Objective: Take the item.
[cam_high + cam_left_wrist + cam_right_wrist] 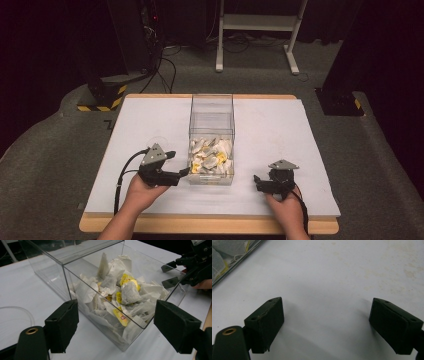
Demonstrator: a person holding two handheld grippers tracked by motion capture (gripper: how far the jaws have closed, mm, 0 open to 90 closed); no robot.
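Note:
A clear plastic box (211, 107) stands in the middle of the white table, split by a clear divider. Its near compartment holds a heap of white tea bags with yellow tags (211, 157); in the left gripper view the tea bags (125, 293) fill that end of the box (50, 262). My left gripper (178, 163) rests just left of the box's near corner, open (116, 308) and pointing at the box wall with nothing between its jaws. My right gripper (256, 183) lies to the right of the box, open (325, 307) over bare table; it also appears far off (169, 275).
A faint clear round rim (22, 312) lies on the table (280, 130) left of the box, beside my left gripper. The box's far compartment looks empty. Beyond the table stand a white frame (257, 22), cables and dark equipment on the grey floor.

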